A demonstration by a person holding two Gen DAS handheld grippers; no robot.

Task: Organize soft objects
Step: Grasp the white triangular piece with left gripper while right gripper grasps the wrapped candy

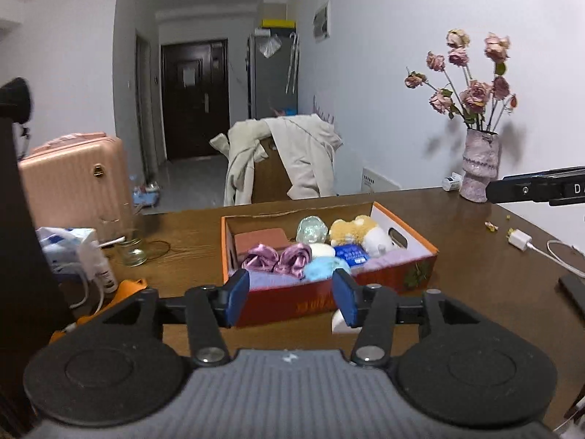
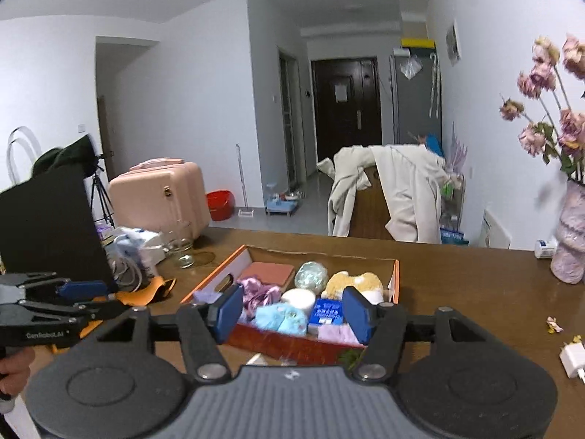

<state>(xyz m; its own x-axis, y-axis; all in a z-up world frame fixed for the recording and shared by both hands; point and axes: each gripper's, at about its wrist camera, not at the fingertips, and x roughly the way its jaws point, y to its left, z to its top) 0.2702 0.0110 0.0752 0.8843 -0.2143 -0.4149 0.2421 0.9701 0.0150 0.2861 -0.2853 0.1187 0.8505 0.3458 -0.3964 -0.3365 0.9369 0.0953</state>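
An orange cardboard box stands on the brown table and holds soft things. Among them are a tan and white plush toy, purple satin scrunchies, a light blue fluffy piece, a blue packet and lavender cloth. My left gripper hovers in front of the box, open and holding nothing. My right gripper is also open and holding nothing before the same box. The plush toy lies toward the box's far right. The left gripper also shows at the left edge of the right wrist view.
A vase of dried roses stands at the table's far right, with a white charger and cable nearer. On the left are a glass jar, a spray bottle and a dark screen. A chair draped with a coat is behind the table.
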